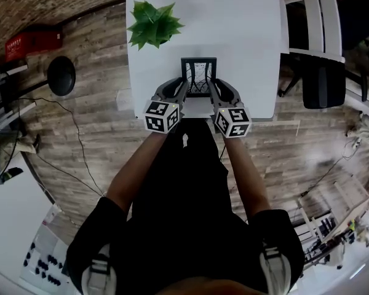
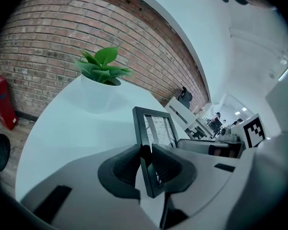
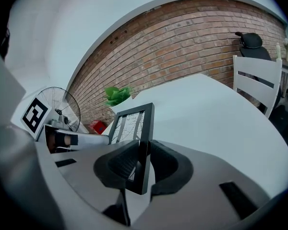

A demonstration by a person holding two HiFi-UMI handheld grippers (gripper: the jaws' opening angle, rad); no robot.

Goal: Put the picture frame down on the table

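A black picture frame (image 1: 198, 76) with a light printed sheet inside is held upright over the near end of the white table (image 1: 234, 29). My left gripper (image 1: 183, 88) is shut on the frame's left bar (image 2: 145, 147), and its pads press on both faces of that bar. My right gripper (image 1: 211, 88) is shut on the right bar (image 3: 144, 143) in the same way. In both gripper views the frame's lower corner hangs just below the jaws. Whether the bottom edge touches the tabletop I cannot tell.
A green plant in a white pot (image 1: 152, 23) stands at the table's far left, beyond the frame. A white chair (image 1: 313, 23) is at the table's right side, with a dark office chair (image 1: 325, 83) beside it. A black stool (image 1: 61, 75) and a red case (image 1: 34, 43) are on the wooden floor at left.
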